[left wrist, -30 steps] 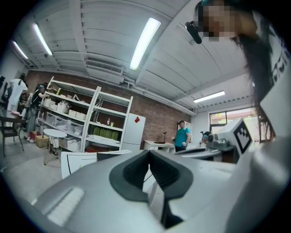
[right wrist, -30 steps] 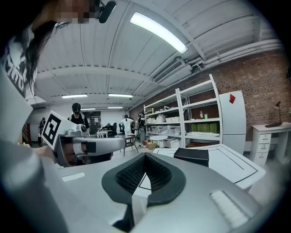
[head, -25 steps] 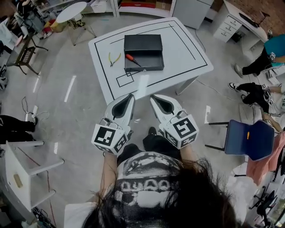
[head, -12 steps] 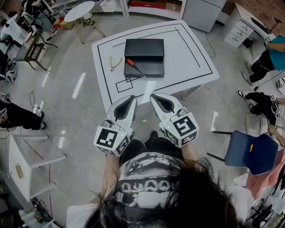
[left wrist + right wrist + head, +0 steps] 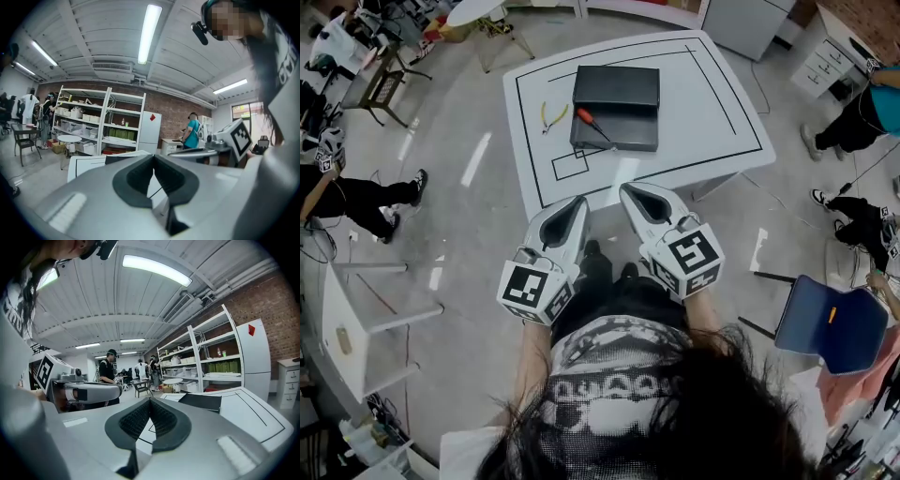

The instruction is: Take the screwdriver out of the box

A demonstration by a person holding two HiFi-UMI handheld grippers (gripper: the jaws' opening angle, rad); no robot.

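A black box point(image 5: 614, 131) with its lid point(image 5: 617, 86) folded back lies on the white table point(image 5: 712, 103). The screwdriver point(image 5: 589, 120), red-handled, rests slantwise in the box's left part. My left gripper point(image 5: 578, 202) and right gripper point(image 5: 628, 190) are side by side at the table's near edge, well short of the box. Both are shut and empty. In the left gripper view the pads meet at the tip point(image 5: 153, 157), with the box point(image 5: 123, 158) beyond them. In the right gripper view the gripper point(image 5: 150, 400) is shut too, with the box point(image 5: 202, 402) ahead to the right.
Yellow pliers point(image 5: 548, 115) lie on the table left of the box. Black tape lines mark the tabletop. A blue chair point(image 5: 825, 321) stands to the right and a white shelf unit point(image 5: 366, 319) to the left. People sit and stand around the room's edges.
The person has stepped closer to the table, carrying both grippers forward to its near edge. Both grippers stay shut and side by side.
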